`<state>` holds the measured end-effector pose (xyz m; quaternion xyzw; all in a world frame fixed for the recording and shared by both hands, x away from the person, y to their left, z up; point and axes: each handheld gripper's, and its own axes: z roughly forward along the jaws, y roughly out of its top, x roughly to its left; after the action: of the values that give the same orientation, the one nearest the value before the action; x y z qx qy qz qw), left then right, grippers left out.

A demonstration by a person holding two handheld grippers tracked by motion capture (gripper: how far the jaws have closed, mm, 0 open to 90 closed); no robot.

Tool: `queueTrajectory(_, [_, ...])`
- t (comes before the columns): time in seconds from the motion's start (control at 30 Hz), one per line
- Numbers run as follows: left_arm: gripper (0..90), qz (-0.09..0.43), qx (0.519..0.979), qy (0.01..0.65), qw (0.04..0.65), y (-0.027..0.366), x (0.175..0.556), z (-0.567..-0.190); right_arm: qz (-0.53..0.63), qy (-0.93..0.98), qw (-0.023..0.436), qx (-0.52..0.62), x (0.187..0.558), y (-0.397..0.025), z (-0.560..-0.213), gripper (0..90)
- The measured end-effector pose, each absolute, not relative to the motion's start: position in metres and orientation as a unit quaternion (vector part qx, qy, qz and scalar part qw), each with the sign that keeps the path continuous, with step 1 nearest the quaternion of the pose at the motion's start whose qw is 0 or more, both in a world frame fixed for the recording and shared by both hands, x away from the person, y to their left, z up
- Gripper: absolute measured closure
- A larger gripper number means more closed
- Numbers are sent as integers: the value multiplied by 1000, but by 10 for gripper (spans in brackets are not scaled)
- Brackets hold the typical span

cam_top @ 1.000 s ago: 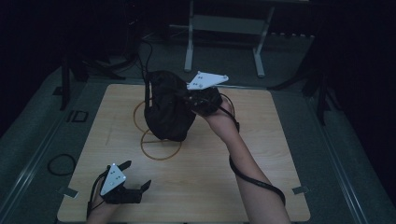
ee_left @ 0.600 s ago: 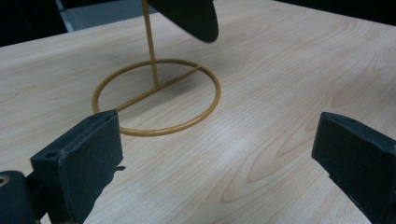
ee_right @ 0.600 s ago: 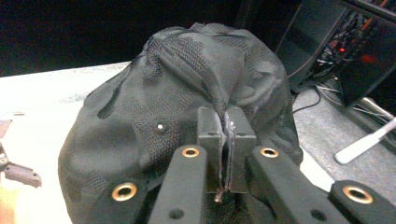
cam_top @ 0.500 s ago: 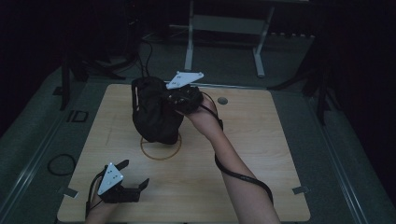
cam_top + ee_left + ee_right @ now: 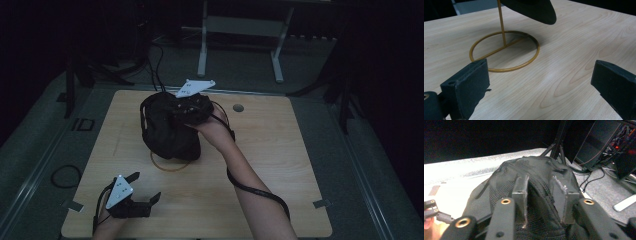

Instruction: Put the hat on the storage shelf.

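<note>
A dim lab or recording studio, this one: a pale wooden table [image 5: 280,165] stands on grey carpet [image 5: 385,165], black cables [image 5: 155,60] trail off at eleven o'clock, a white metal stand [image 5: 240,30] sits at twelve, and dark equipment racks [image 5: 606,142] line the blacked-out edge.

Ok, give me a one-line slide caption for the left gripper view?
Open left gripper resting above the pale wooden table, facing a gold wire ring-base stand under a black cap brim.

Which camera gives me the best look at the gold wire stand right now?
The left gripper view: the gold wire stand shows its whole ring base, crossbar and upright rod. In the high view the black cap covers all but part of the ring. The right gripper view shows the cap instead.
</note>
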<state>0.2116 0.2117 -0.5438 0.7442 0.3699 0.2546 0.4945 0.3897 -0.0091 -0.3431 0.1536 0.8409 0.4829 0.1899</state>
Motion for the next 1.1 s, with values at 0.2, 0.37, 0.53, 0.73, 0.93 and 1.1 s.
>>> queueTrajectory(0.2, [23,251,745,370,495,211,212,-544,484,839,182,168,393,-15,-344,570])
queueTrajectory(0.37, [23,251,742,372,498,212,212,-544,485,838,184,170,393,-19,-344,561])
queueTrajectory(0.53, [23,251,741,373,499,212,212,-543,499,830,179,174,391,-25,-342,481])
queueTrajectory(0.73, [23,251,740,373,500,211,212,-544,503,830,167,172,389,-32,-342,359])
queueTrajectory(0.93, [23,249,742,372,499,210,212,-544,512,827,151,179,389,-38,-345,274])
queueTrajectory(1.1, [23,248,742,373,499,210,212,-544,534,814,130,188,389,-55,-349,148])
